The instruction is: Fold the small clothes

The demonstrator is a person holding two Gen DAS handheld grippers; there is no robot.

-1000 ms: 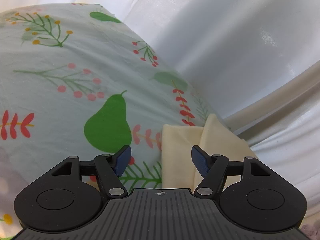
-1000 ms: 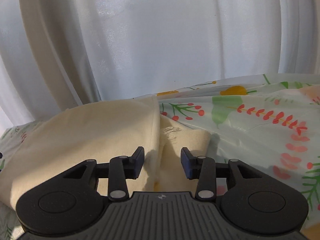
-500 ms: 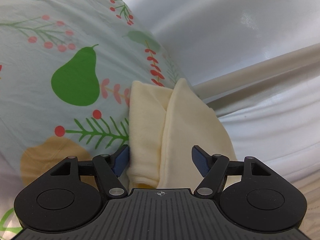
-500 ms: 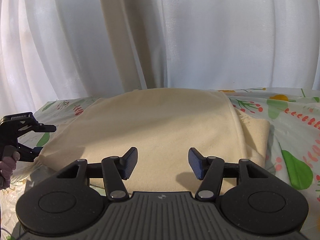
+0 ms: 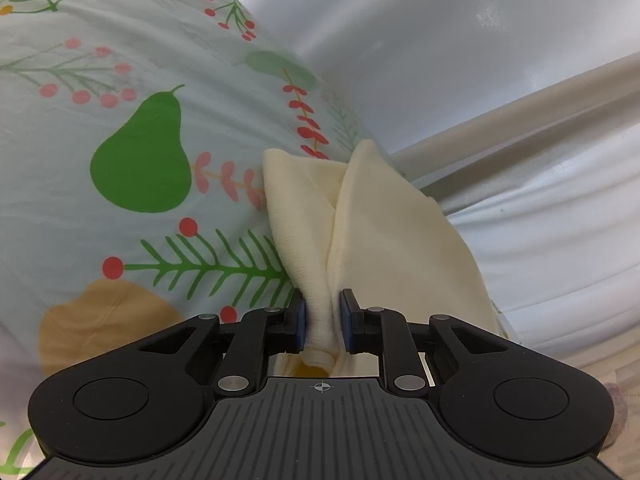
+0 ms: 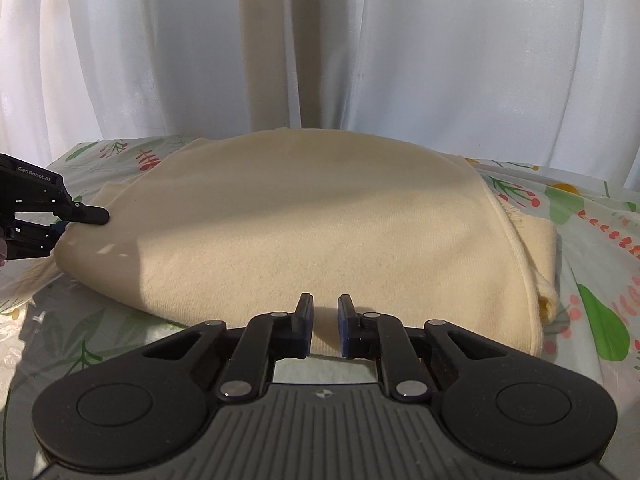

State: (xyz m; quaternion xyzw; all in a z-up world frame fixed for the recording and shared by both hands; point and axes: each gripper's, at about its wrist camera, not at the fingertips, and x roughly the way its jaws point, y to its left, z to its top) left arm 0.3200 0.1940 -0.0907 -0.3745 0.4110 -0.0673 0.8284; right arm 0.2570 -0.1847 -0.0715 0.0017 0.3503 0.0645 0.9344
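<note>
Now my left gripper (image 5: pixel 323 322) has just pinched the cream garment (image 6: pixel 312 232) at lower middle, and my right gripper (image 6: pixel 323 326) has just pinched its near edge. I should lift both together, slowly, so no layer slips.

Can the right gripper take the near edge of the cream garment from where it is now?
Probably yes. The right gripper has just closed on the near fold of the cream garment, with nothing in its way. The left gripper pinches another corner, far to the side.
</note>
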